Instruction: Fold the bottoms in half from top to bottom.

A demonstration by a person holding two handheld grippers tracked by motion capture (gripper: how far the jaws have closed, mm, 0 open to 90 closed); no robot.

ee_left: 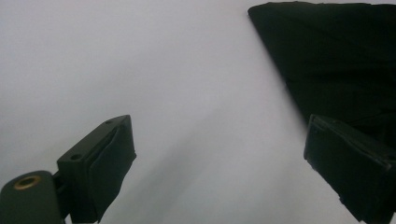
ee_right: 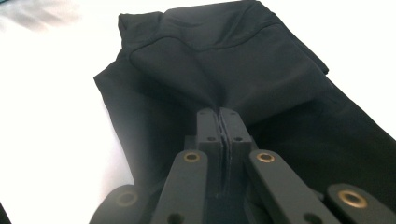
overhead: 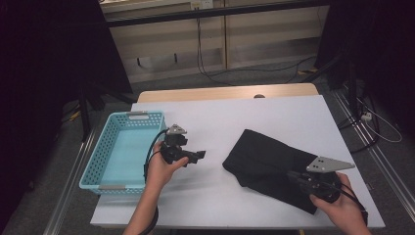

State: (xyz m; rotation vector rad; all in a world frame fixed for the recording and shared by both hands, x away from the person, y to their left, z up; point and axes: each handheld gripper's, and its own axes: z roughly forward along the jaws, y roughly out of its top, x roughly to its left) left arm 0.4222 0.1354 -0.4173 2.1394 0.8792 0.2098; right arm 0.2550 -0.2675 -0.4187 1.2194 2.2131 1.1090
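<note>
A black folded cloth lies creased on the right of the white counter. The right tool pinches a fold of it; the left tool gapes wide, holding nothing.

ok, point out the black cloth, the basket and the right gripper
black cloth [overhead: 264, 159], high view, middle of the folded fabric.
basket [overhead: 138, 115], high view, far rim of the blue basket.
right gripper [ee_right: 219, 115], right gripper view, tips pinching a fold of the cloth.
</note>
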